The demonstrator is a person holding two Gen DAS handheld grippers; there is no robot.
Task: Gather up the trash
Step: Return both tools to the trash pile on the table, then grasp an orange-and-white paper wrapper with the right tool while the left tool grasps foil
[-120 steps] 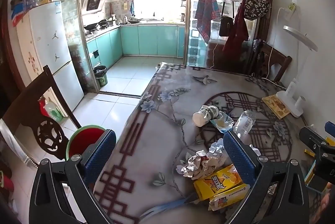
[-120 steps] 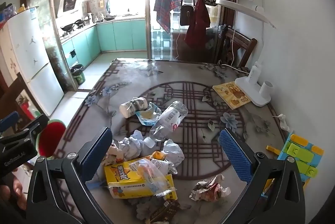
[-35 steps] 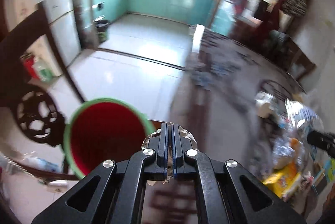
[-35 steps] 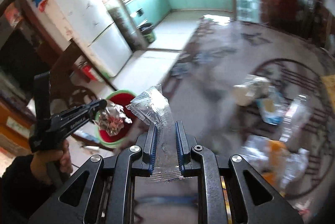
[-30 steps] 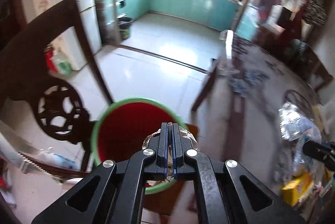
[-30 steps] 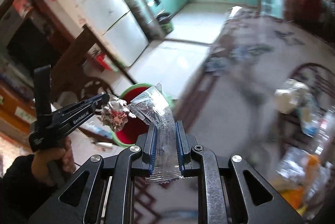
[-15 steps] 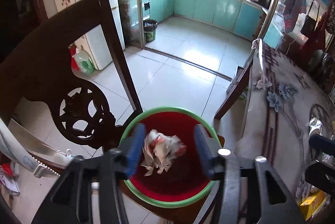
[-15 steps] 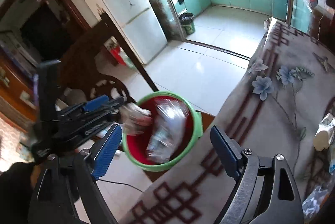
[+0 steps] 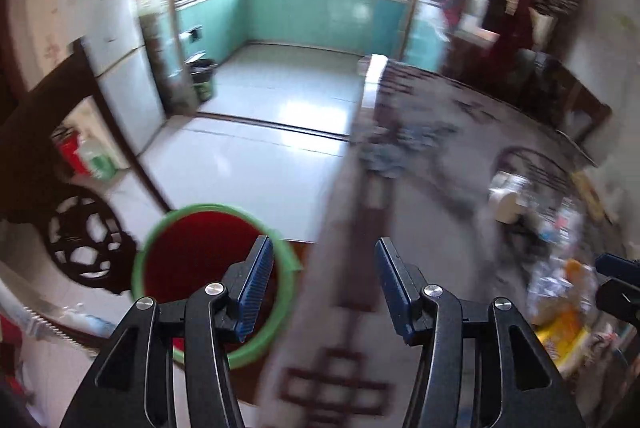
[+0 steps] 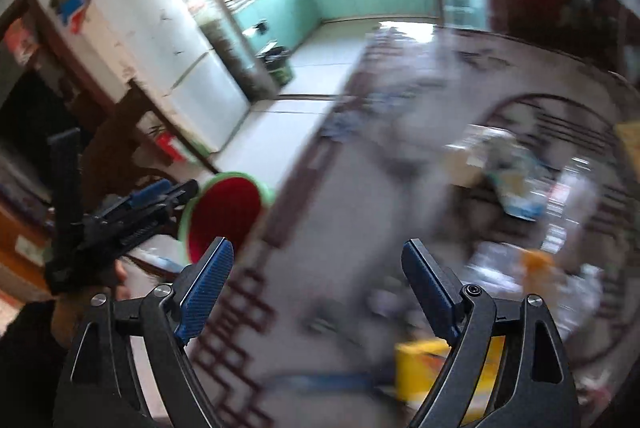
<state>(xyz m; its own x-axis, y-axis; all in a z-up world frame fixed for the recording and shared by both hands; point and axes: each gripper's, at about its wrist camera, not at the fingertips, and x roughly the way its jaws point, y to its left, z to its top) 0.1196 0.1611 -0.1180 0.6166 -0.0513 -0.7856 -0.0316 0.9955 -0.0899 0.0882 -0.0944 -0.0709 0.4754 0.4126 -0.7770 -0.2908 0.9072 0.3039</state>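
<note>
The table is smeared by motion blur in both views, and its printed pattern cannot be read. The pile of trash on it is reduced to streaks of colour; single pieces cannot be told apart, save a yellow packet partly hidden behind the right gripper's finger. In the left wrist view a pale bottle is only roughly outlined. The near rim of the red bucket is covered by the left gripper's finger, and what lies inside cannot be made out. The right gripper is cut off by that view's edge. The carved chair is cropped at the left.
</note>
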